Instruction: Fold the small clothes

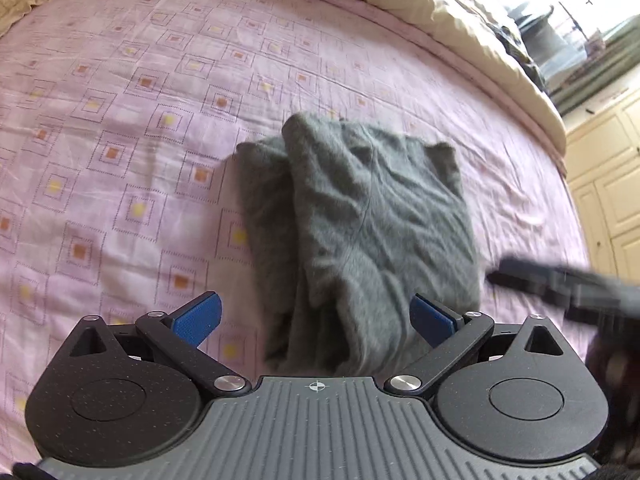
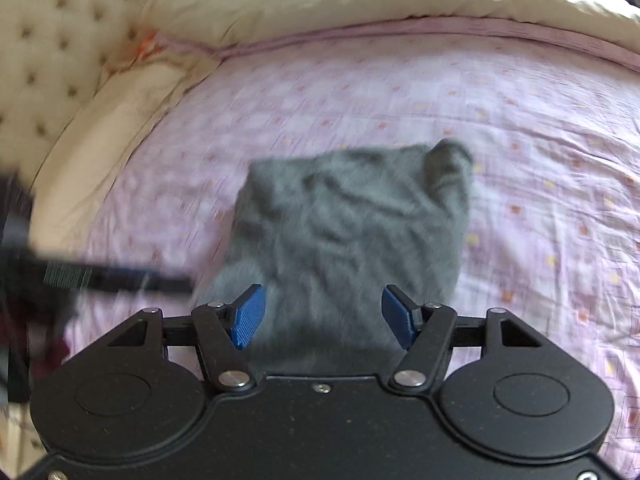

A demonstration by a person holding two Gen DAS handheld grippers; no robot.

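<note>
A grey fuzzy garment (image 1: 360, 224) lies folded into a rough rectangle on the pink patterned bedsheet (image 1: 120, 140), with a second layer sticking out along its left side. My left gripper (image 1: 316, 320) hovers open over its near end, blue pads wide apart and holding nothing. In the right wrist view the same grey garment (image 2: 348, 232) lies just ahead of my right gripper (image 2: 322, 316), which is open and empty above the near edge. The right gripper shows as a blurred dark shape (image 1: 568, 284) at the right of the left wrist view.
A cream duvet (image 1: 440, 4) is bunched along the far side of the bed. A cream pillow (image 2: 116, 120) and tufted headboard (image 2: 52, 40) stand at the left in the right wrist view. Cream cabinets (image 1: 608, 184) stand past the bed's right edge.
</note>
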